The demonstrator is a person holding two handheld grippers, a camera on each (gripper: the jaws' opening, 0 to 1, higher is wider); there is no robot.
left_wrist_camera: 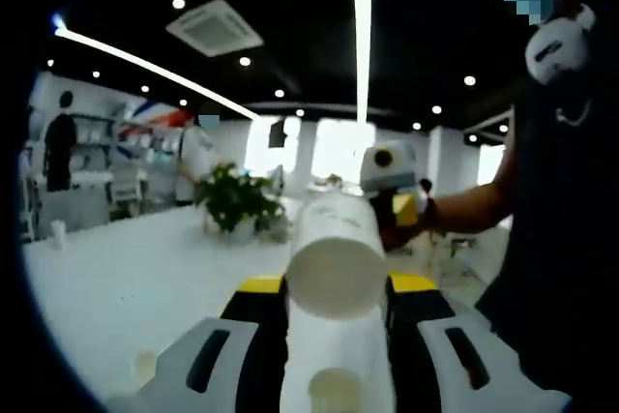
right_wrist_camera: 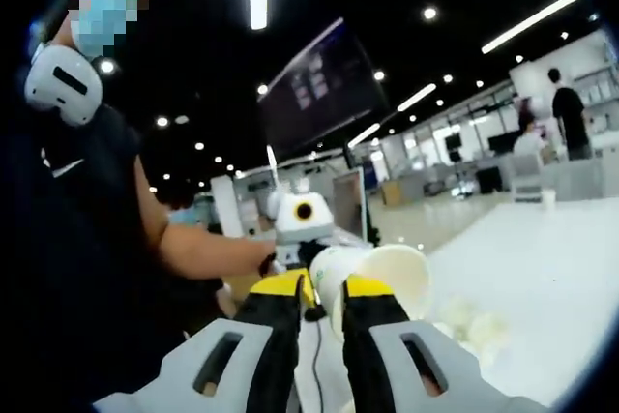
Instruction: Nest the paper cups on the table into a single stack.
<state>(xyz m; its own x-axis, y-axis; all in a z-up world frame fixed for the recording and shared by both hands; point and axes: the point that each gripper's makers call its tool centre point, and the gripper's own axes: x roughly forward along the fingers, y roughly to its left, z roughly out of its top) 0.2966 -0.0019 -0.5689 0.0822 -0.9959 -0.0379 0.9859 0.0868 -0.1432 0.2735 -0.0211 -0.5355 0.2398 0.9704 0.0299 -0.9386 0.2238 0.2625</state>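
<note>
2 paper cups (left_wrist_camera: 336,273), 1 plant (left_wrist_camera: 235,197)

potted plant (left_wrist_camera: 235,198) on white table (left_wrist_camera: 116,278); dark wall screen (right_wrist_camera: 319,89) | ceiling vent (left_wrist_camera: 214,27); light strips (left_wrist_camera: 361,36)

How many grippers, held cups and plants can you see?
Grippers: 2, the left gripper and the right gripper
Held cups: 2, the left cup and the right cup, one in each gripper
Plants: 1, the plant on the table
Total: 5
</note>
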